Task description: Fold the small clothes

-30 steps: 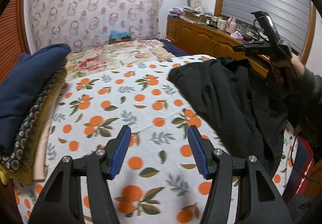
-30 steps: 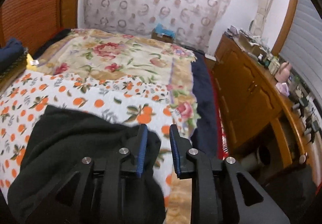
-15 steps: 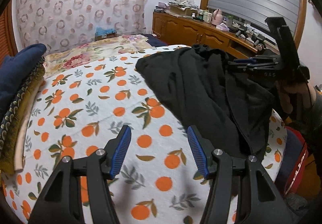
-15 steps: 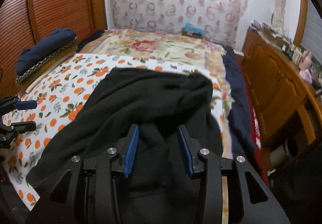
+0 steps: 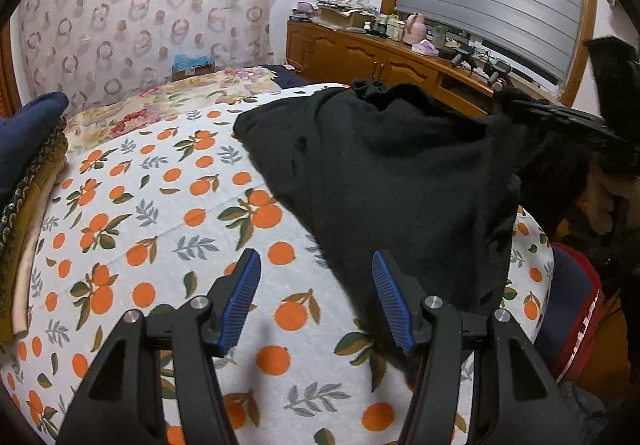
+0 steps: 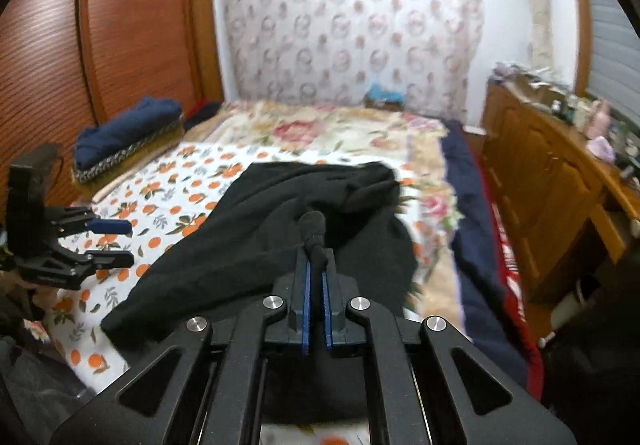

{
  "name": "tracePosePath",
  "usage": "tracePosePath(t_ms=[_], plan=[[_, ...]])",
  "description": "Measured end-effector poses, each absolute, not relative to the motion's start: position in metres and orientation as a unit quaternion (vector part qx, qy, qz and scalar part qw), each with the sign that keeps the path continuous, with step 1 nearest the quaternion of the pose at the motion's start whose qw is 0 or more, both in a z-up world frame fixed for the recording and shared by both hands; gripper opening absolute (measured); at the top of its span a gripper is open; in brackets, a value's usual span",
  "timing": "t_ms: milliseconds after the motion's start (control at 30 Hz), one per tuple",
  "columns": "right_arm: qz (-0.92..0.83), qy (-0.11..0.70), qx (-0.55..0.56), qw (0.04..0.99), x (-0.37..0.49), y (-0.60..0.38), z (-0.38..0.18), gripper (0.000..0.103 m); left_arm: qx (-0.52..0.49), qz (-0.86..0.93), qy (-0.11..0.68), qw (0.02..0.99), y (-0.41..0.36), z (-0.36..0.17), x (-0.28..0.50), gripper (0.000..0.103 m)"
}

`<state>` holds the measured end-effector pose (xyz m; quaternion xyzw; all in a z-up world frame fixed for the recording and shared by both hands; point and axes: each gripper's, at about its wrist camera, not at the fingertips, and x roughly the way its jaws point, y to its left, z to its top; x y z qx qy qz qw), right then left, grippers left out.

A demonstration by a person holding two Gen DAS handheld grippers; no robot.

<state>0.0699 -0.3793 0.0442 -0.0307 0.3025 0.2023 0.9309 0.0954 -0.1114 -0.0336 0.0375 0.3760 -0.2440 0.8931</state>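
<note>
Since the earlier frames the right gripper (image 6: 316,265) has swung across to look down the length of the bed, and its blue pads, then apart over the cloth, are now pinched together on a bunched fold of the one black garment (image 6: 280,229), a twisted tuft of which sticks up past the tips. That garment lies crumpled on the orange-print sheet (image 5: 160,213), toward the bed's right edge. The left gripper (image 5: 316,297) hangs over the sheet with its two blue pads apart and nothing between them, the garment's near hem just beside the right pad. One stack of folded clothes (image 6: 128,141), navy on top, sits at the far left of the bed; the left wrist view cuts it off at the frame edge. The right wrist view is motion-blurred, so the wooden sideboard (image 5: 380,57) and its clutter are sharper from the left. Only the right wrist view shows the wooden wardrobe (image 6: 80,45); in the left view the right gripper is a dark blur at the edge.
</note>
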Motion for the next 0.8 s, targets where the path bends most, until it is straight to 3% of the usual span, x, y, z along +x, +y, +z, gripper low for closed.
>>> tracePosePath(t_ms=[300,533,800], plan=[[0.133,0.327,-0.033,0.935,0.03,-0.426,0.021,0.005,0.051,-0.26,0.381,0.886,-0.129,-0.038,0.087,0.058],[0.106,0.336,-0.025,0.936,0.034,-0.437,0.021,0.029,0.05,-0.251,0.377,0.89,-0.129,-0.035,0.093,0.058],[0.131,0.311,-0.055,0.94,0.089,-0.409,0.043,0.038,0.068,-0.224,0.376,0.897,-0.125,-0.031,0.138,0.058]])
